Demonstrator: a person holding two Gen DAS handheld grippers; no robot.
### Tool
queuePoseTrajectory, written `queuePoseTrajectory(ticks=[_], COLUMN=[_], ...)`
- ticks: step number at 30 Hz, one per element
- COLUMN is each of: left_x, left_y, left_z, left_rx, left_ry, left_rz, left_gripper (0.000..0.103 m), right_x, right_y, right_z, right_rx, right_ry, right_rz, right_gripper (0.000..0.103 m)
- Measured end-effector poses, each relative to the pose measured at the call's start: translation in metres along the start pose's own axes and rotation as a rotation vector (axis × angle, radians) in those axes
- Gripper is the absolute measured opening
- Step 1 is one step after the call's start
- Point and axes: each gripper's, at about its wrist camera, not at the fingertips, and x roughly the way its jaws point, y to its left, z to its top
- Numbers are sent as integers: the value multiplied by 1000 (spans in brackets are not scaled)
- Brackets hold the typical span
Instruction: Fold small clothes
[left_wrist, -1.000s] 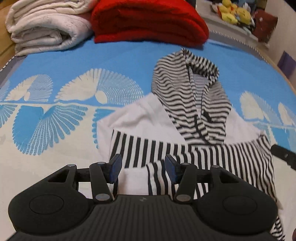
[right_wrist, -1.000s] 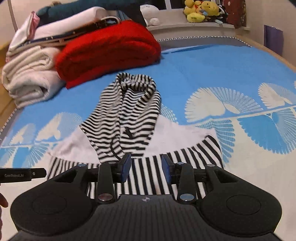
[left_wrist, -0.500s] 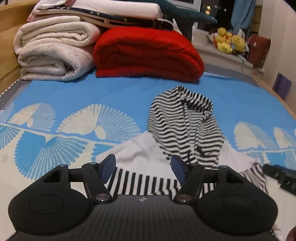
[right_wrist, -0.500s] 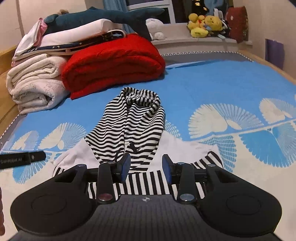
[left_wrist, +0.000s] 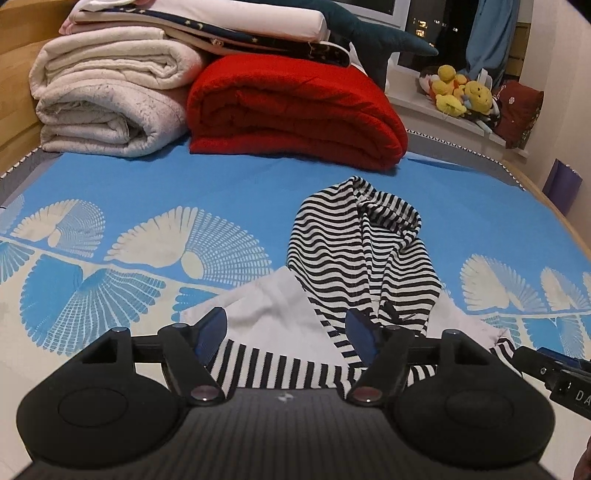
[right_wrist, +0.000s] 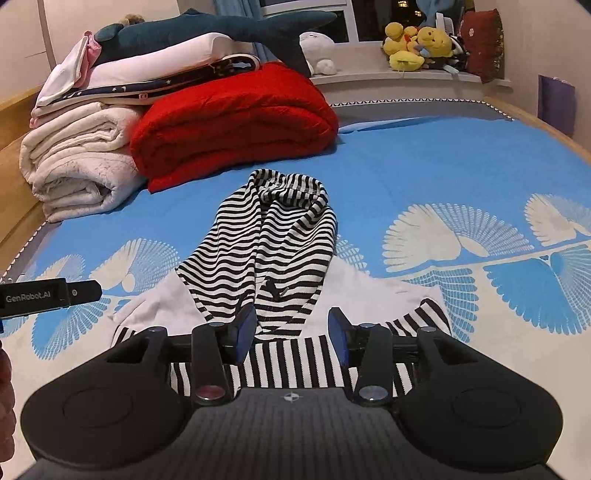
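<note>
A: Left to right, far edge of the bed (left_wrist: 258, 184) first?

B: Cream blankets (left_wrist: 110, 103) stacked at far left, red blanket (left_wrist: 295, 110) beside them, plush toys (left_wrist: 461, 96) on the sill at far right. Judged parked along the headboard to leave the middle of the bed free as a folding surface.

A: The garment?

B: Striped hoodie (left_wrist: 354, 266) laid flat mid-bed, hood pointing away toward the red blanket, well short of touching it. White shoulders spread to either side, striped panel folded across the near part. Apparently partway through folding; hood not yet tucked.

A: Left hand-held gripper (left_wrist: 288, 332)?

B: Poised over the near left part of the hoodie, angled downward. Jaws just been opening, now spread wide; only cloth visible beyond the gap, nothing pinched. Hood ahead and slightly right of it.

A: Right hand-held gripper (right_wrist: 291, 328)?

B: Over the near middle of the hoodie, above the striped panel. Jaws about half apart, just been opening a little, nothing gripped. Hood straight ahead. Contact of the tips with the cloth not determinable.

A: Reason for both open?

B: Probably fabric let go, ready for the next grasp.
</note>
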Motion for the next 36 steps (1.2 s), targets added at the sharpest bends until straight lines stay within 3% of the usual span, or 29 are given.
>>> queuePoseTrajectory(ticks=[5,10,14,17,19,21,27,32,36], left_x=[0,1,0,0,3,7,27,51,88], left_y=[-4,-3,2,5,8,12,20,18,6], left_z=[0,0,1,-1,-4,-5,-9,-5,23], left_rx=[1,0,1,28,52,61,55,30,17], left_ry=[-1,-2,-8,-18,-15,-7,32,87,121], left_rz=[-16,-18,-15,3,13,20,37,10,3], left_gripper=[73,60,55,51,43,39,13,12,12], right_x=[-1,-3,-4,-5,-6,-6,-5,1,6], right_y=[-3,-6,-8,-8,-9,-10,-17,-24,-34], right_z=[1,2,4,7,10,14,23,30,33], right_rx=[-1,3,9,15,26,35,72,104,148], right_ry=[9,3,-3,-7,-9,-11,-5,45,103], right_rz=[11,0,-2,0,5,9,20,26,41], right_gripper=[45,45,44,36,27,24,13,13,13])
